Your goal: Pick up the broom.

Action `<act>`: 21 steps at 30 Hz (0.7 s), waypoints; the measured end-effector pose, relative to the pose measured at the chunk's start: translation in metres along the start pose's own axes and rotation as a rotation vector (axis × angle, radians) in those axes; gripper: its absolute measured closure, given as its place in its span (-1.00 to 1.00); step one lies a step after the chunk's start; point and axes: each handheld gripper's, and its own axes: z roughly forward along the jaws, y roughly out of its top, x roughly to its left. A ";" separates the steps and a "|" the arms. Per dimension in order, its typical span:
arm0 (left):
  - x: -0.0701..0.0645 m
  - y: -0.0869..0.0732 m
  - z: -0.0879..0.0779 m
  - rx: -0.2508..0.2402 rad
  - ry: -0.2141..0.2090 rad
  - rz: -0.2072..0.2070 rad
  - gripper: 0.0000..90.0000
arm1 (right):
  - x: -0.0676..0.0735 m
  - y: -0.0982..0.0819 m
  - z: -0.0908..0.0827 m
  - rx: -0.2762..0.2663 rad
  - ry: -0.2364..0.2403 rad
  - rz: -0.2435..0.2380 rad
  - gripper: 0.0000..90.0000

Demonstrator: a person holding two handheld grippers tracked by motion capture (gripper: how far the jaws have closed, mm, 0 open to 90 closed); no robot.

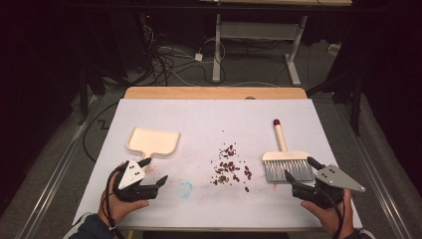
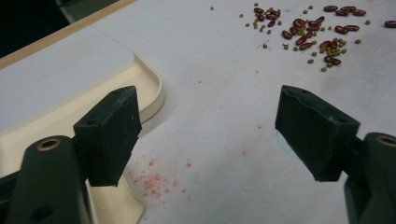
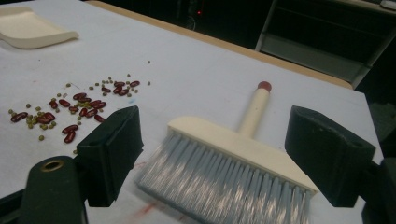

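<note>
Cream dustpan (image 1: 153, 141) sat left of centre, brush (image 1: 286, 160) at right, beans (image 1: 230, 168) scattered between. Both the left gripper (image 1: 155, 172) and right gripper (image 1: 297, 170) hung wide apart, empty. Looked like the pre-grab stage; next they'd need to clamp each handle.

**Open lanes and blockers on the white table**

The left gripper (image 1: 155, 172), jaws wide, hangs just beside the cream dustpan (image 1: 153, 141); in the left gripper view the pan's handle (image 2: 119, 205) lies under the near jaw, while bare sheet runs ahead toward the scattered beans (image 2: 306, 32). The right gripper (image 1: 298, 172), also spread, stands at the bristles of the hand brush (image 1: 287, 167), which lie between its jaws. The beans (image 1: 230, 169) lie between the two tools. The far half of the table (image 1: 214, 112) is free.
</note>
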 end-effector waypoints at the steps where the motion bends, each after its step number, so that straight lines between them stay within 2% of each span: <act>1: -0.001 0.000 0.001 0.002 0.003 0.003 -0.52 | 0.000 0.000 0.000 0.000 0.000 0.000 -0.57; 4: -0.002 0.000 0.001 0.003 0.000 0.010 -0.51 | -0.002 0.000 0.000 0.003 -0.012 -0.004 -0.57; 10: -0.003 -0.003 -0.002 0.011 -0.007 0.021 -0.51 | 0.000 0.005 0.004 0.000 -0.003 -0.012 -0.57; 12: -0.003 -0.004 -0.002 0.009 -0.007 0.010 -0.51 | 0.000 0.009 0.008 0.017 -0.005 -0.025 -0.57; 14: -0.004 -0.005 -0.002 0.016 -0.004 0.013 -0.51 | -0.002 0.013 0.013 0.027 0.000 -0.018 -0.56; 16: -0.005 -0.005 -0.003 0.018 -0.006 0.015 -0.51 | -0.006 0.020 0.020 0.056 -0.003 -0.022 -0.52; 18: -0.006 -0.005 -0.003 0.020 -0.004 0.016 -0.51 | -0.013 0.028 0.028 0.100 0.013 -0.039 -0.35; 21: -0.006 -0.006 -0.003 0.024 -0.006 0.014 -0.51 | -0.026 0.042 0.045 0.182 0.011 0.008 -0.39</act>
